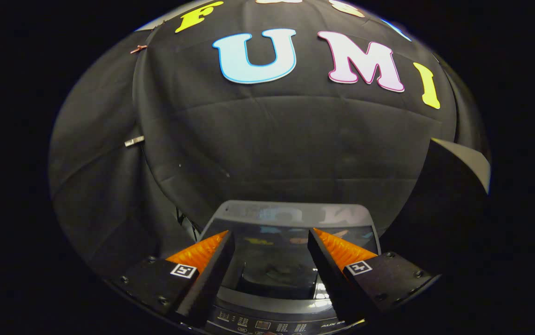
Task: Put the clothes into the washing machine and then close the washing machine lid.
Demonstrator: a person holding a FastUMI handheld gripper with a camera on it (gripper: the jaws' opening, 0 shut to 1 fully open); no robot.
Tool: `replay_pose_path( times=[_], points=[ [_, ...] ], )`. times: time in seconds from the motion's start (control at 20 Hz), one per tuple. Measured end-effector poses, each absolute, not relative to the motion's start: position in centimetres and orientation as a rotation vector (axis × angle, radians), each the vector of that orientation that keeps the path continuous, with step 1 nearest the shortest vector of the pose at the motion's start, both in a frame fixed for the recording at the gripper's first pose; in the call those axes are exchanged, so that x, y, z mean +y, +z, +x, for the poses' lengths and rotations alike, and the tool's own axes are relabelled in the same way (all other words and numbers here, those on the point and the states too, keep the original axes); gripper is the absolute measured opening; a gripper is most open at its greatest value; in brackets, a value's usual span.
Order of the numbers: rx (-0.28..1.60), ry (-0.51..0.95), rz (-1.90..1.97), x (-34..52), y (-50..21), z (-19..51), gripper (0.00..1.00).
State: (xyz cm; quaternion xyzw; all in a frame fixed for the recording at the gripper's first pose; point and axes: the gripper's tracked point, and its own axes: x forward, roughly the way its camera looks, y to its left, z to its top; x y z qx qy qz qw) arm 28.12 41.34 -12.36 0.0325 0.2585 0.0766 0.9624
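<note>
Fingers (271,242) stood wide apart, nothing between them. Just below them ran the washer's control panel (267,323). Beyond the panel, between the fingers, the drum (274,277) lay open and dark; whether clothes were already in it could not be told, possibly a dim fold at the bottom. Behind the drum the lid (290,215) stood raised, glossy. Farther back hung the cloth wall (272,144). Judged step: loading likely done, lid closing in hand. Next move called for reaching over the drum to the lid's top edge and drawing it down.
</note>
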Motion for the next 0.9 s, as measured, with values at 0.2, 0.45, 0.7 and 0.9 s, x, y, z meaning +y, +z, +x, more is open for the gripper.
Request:
replay_pose_path(
  times=[0.2, 0.45, 0.7, 0.9],
  points=[
    [0.588, 0.150, 0.064, 41.1, -17.0, 27.1, 1.00],
    [0.647, 0.150, 0.043, 40.7, -19.5, 25.9, 1.00],
    [0.556, 0.166, 0.075, 40.4, -16.0, 25.3, 1.00],
    [0.410, 0.196, 0.030, 39.6, -8.9, 24.0, 1.00]
  ],
)
